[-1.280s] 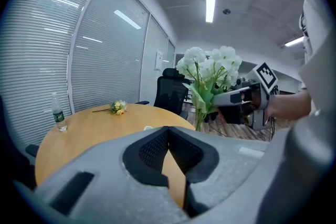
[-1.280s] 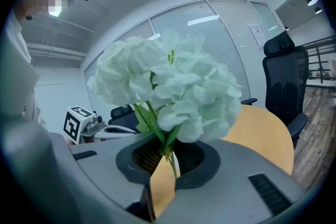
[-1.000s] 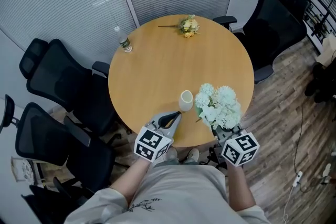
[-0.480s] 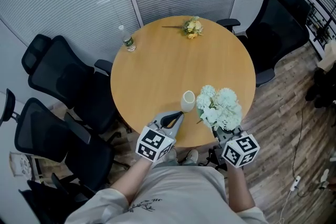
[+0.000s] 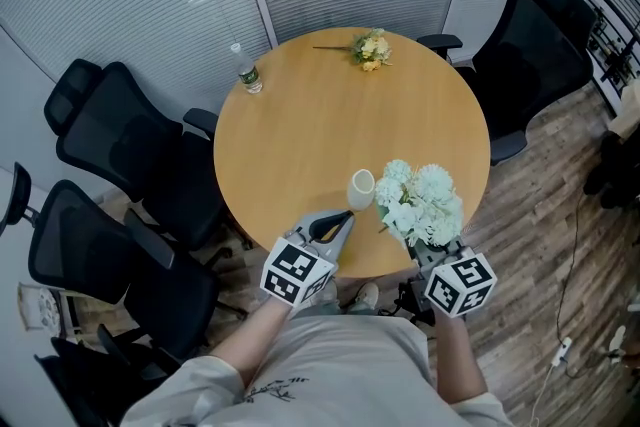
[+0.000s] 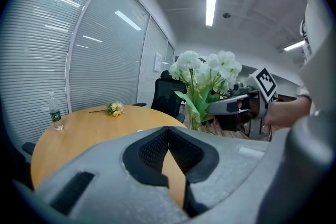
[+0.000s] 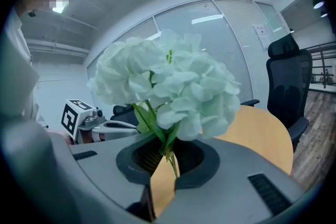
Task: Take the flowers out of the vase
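The right gripper (image 7: 164,162) pinches the stems of the white, green-leaved flower bunch (image 7: 168,86) — out of the small cream vase (image 5: 360,189) on the round wooden table (image 5: 300,125). The left gripper (image 5: 338,223) — closed, empty — rests beside the vase.

No legible text, labels or signs

**A:** How does the person hold the two arms?

**B:** Both forearms (image 5: 240,345) reach forward from the torso, side by side. The grey left hand-held gripper (image 5: 343,218) points slightly downward. Its jaws are closed together with nothing between them.

**A:** And the other one?

**B:** The grey right hand-held gripper (image 7: 167,157) tilts down in much the same way. Its jaws are pinched on the thin green stems of a white flower bunch (image 7: 168,86). Each tool carries a black-and-white marker cube (image 5: 295,273) near the wrist.
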Demonstrator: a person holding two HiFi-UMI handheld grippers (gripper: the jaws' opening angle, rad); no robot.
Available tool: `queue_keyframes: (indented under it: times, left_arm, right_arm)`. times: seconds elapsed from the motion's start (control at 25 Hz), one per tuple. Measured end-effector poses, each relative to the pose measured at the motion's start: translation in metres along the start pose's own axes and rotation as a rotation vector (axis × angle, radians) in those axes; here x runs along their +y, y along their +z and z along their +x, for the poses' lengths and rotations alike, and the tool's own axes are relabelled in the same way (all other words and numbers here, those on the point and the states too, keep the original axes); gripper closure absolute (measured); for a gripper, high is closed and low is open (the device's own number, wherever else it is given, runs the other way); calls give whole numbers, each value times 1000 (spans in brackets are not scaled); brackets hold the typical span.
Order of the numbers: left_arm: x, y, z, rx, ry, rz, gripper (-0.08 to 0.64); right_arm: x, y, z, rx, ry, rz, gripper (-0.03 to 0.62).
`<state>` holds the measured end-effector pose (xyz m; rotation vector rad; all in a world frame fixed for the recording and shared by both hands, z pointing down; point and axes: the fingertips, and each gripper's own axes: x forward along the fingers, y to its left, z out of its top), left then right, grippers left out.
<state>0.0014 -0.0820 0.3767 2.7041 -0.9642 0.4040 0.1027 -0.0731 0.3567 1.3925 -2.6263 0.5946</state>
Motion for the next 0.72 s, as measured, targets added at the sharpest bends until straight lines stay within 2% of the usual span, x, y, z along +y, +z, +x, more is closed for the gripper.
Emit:
queue_keyframes:
  times: [0.72]
  left_arm:
    - [-1, 1, 0, 8, -11, 6, 551]
  right_arm:
    - [0, 4, -1, -6, 5, -17, 548]
